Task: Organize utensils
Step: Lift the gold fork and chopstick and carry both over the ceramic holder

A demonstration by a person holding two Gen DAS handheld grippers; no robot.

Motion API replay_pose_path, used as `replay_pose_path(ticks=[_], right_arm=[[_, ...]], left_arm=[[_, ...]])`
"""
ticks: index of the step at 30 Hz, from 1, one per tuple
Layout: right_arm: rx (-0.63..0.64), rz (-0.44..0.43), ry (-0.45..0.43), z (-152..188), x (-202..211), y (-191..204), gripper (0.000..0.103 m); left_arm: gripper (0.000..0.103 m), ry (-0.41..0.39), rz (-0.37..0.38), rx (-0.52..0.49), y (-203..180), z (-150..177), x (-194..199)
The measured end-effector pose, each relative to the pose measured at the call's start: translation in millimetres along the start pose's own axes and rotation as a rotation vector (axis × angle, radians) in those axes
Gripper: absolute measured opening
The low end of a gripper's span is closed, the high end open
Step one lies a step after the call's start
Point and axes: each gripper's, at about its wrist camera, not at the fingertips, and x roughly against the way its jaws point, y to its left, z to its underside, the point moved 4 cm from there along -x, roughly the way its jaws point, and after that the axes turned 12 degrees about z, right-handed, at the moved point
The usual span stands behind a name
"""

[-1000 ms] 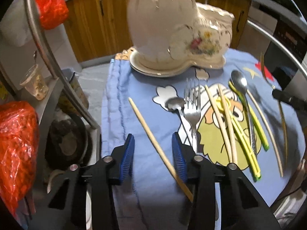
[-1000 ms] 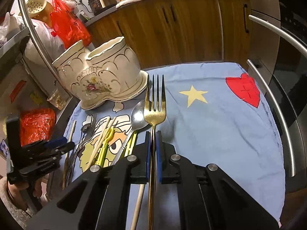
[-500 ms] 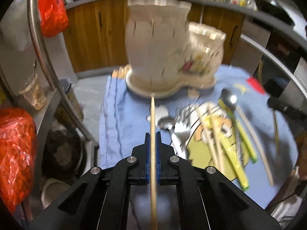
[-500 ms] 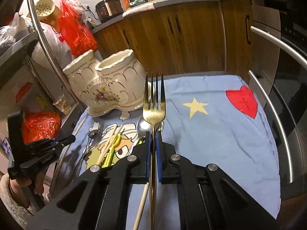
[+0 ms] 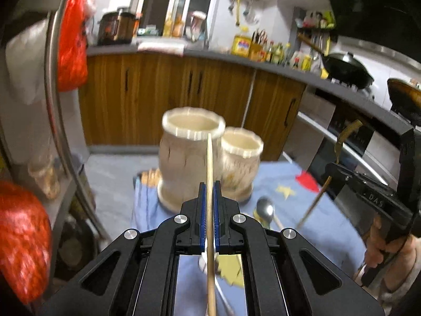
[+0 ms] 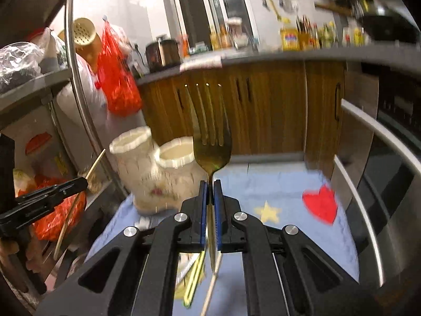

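Observation:
My left gripper (image 5: 209,197) is shut on a wooden chopstick (image 5: 209,163) and holds it up, its tip in front of the taller mouth of the cream two-mouthed ceramic holder (image 5: 192,163). My right gripper (image 6: 210,192) is shut on a gold fork (image 6: 210,147), tines up, raised above the blue cloth (image 6: 289,205); the holder (image 6: 155,173) stands to its left. The left gripper with its chopstick shows in the right wrist view (image 6: 52,194). The right gripper (image 5: 368,192) with the fork shows in the left wrist view.
A silver spoon (image 5: 264,208), yellow-green chopsticks (image 6: 194,276) and a pale chopstick (image 6: 210,289) lie on the cloth. Red bags (image 5: 21,237) and a metal rack (image 6: 79,92) stand left. Wooden cabinets (image 6: 263,110) are behind, an oven rail (image 6: 368,210) to the right.
My left gripper closed on the wooden chopstick and lifted it off the cloth. My right gripper rose higher with the fork. Both views now look more level across the kitchen.

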Motion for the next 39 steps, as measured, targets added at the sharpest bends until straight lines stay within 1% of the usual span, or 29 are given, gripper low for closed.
replay_pose_path(ticks=[3, 6, 8, 10, 12, 15, 17, 19, 22, 24, 27, 28, 31, 35, 37, 39], right_arm=[[0.032, 0.019, -0.097, -26, 5, 9, 0.005], [0.048, 0.017, -0.163, -52, 6, 15, 0.005], [0.056, 0.009, -0.192, -69, 5, 19, 0.005], [0.058, -0.011, -0.197, -85, 1, 23, 0.005], [0.052, -0.039, -0.184, -100, -8, 27, 0.005], [0.035, -0.076, -0.172, -113, -19, 34, 0.005], [0.021, -0.09, -0.171, -118, -28, 37, 0.005], [0.004, -0.099, -0.166, -119, -40, 40, 0.005], [-0.02, -0.106, -0.15, -116, -58, 44, 0.005], [-0.035, -0.106, -0.148, -113, -66, 45, 0.005], [-0.029, -0.096, -0.141, -107, -75, 47, 0.005], [-0.025, -0.095, -0.135, -103, -78, 47, 0.005], [-0.01, -0.095, -0.112, -95, -86, 50, 0.005], [0.008, -0.101, -0.073, -83, -95, 51, 0.005], [0.019, -0.104, -0.057, -77, -99, 52, 0.005], [0.023, -0.111, -0.037, -73, -103, 52, 0.005]], left_arm=[[0.005, -0.051, 0.009, -0.007, -1, -22, 3], [0.005, -0.126, 0.038, -0.004, 2, -52, 6], [0.005, -0.162, 0.051, -0.001, 4, -69, 3], [0.005, -0.197, 0.066, -0.003, 7, -86, -1], [0.005, -0.238, 0.078, -0.003, 11, -105, -11], [0.005, -0.274, 0.072, -0.006, 16, -120, -27], [0.005, -0.29, 0.05, -0.007, 20, -130, -43], [0.005, -0.308, 0.046, 0.005, 26, -135, -55], [0.005, -0.346, 0.008, 0.003, 33, -142, -69], [0.005, -0.356, -0.041, -0.014, 39, -143, -79], [0.005, -0.356, -0.077, -0.025, 44, -137, -86], [0.005, -0.351, -0.069, -0.021, 46, -133, -89], [0.005, -0.335, -0.078, -0.017, 52, -122, -91], [0.005, -0.286, -0.053, 0.013, 62, -108, -86], [0.005, -0.25, -0.047, 0.021, 64, -100, -81], [0.005, -0.186, -0.037, 0.024, 65, -92, -79]])
